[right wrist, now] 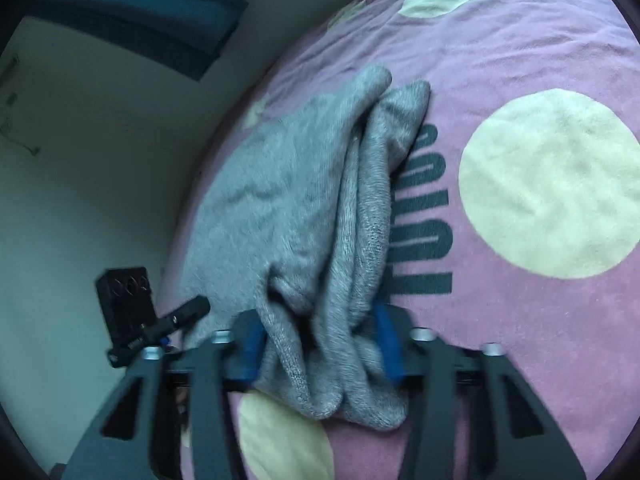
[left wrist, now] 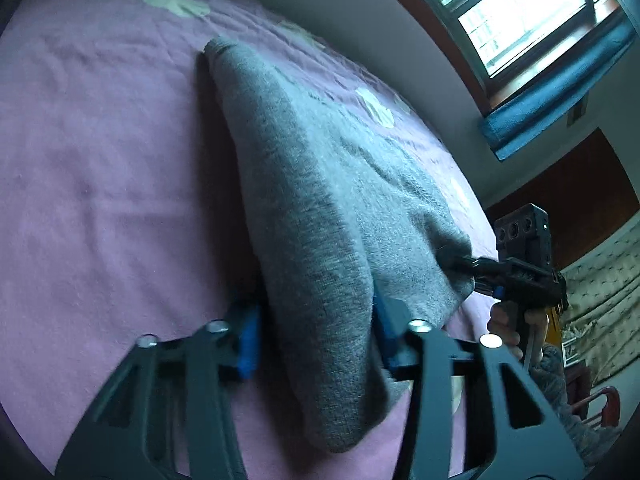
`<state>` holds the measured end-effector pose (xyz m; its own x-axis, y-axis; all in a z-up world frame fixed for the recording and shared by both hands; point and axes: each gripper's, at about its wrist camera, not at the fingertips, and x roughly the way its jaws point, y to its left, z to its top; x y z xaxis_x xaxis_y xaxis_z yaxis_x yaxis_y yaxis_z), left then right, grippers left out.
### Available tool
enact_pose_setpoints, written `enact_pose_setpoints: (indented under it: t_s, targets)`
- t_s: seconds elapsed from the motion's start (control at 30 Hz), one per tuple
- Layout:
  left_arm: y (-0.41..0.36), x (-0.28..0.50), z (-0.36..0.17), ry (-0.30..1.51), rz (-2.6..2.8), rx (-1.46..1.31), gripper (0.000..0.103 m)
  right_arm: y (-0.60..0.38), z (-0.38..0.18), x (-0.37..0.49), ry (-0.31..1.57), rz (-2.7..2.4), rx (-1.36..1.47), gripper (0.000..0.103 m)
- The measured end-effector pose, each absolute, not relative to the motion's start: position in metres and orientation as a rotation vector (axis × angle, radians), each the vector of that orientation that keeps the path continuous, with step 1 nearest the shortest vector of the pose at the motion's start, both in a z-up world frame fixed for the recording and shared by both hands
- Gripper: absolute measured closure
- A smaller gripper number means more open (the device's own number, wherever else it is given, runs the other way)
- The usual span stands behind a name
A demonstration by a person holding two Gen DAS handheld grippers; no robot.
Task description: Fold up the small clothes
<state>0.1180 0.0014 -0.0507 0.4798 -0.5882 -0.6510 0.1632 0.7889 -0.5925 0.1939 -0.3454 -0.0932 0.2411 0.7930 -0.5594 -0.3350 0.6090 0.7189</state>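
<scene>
A grey knitted garment (left wrist: pixel 304 168) lies lengthwise on a pink bed cover (left wrist: pixel 100 160), its near end raised. In the left wrist view my left gripper (left wrist: pixel 316 336) is shut on that near end, and the cloth fills the gap between the blue pads (left wrist: pixel 248 340). To the right, my right gripper (left wrist: pixel 456 260) pinches another corner of the same end. In the right wrist view the garment (right wrist: pixel 288 200) bunches into folds between the right gripper's (right wrist: pixel 320 344) blue pads, which press on it. The left gripper (right wrist: pixel 192 308) shows at the cloth's left edge.
The pink cover (right wrist: pixel 500 60) has large cream dots (right wrist: pixel 552 184) and dark printed letters (right wrist: pixel 424 220). A pale wall (right wrist: pixel 100 160) runs along the bed's far side. A window (left wrist: pixel 520 8) with a blue curtain (left wrist: pixel 560 88) is above. A hand (left wrist: pixel 508 324) grips the right tool's handle.
</scene>
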Motion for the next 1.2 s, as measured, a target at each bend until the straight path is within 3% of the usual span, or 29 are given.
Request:
enact_pose_setpoints:
  t_s: [0.1, 0.3, 0.77, 0.9, 0.93, 1.0, 1.2]
  targets:
    - [-0.006, 0.114, -0.037, 0.948, -0.488, -0.452, 0.077, -0.349, -0.087, 0.19, 1.059, 0.84, 0.55, 0.08]
    - [-0.001, 0.099, -0.022, 0.942, -0.528, -0.508, 0.081, -0.353, -0.076, 0.172, 1.063, 0.889, 0.599, 0.081]
    - [0.003, 0.059, -0.051, 0.981, -0.51, -0.467, 0.08, -0.365, -0.113, 0.135, 1.106, 0.936, 0.65, 0.082]
    - [0.005, 0.056, -0.049, 0.966, -0.511, -0.468, 0.073, -0.366, -0.113, 0.132, 1.085, 0.944, 0.643, 0.08]
    - [0.007, 0.056, -0.049, 0.966, -0.511, -0.481, 0.071, -0.367, -0.113, 0.131, 1.081, 0.947, 0.655, 0.079]
    - [0.01, 0.054, -0.049, 0.978, -0.513, -0.509, 0.055, -0.375, -0.113, 0.126, 1.075, 0.945, 0.679, 0.074]
    - [0.002, 0.042, -0.046, 0.993, -0.582, -0.452, 0.049, -0.385, -0.102, 0.115, 1.052, 0.934, 0.648, 0.046]
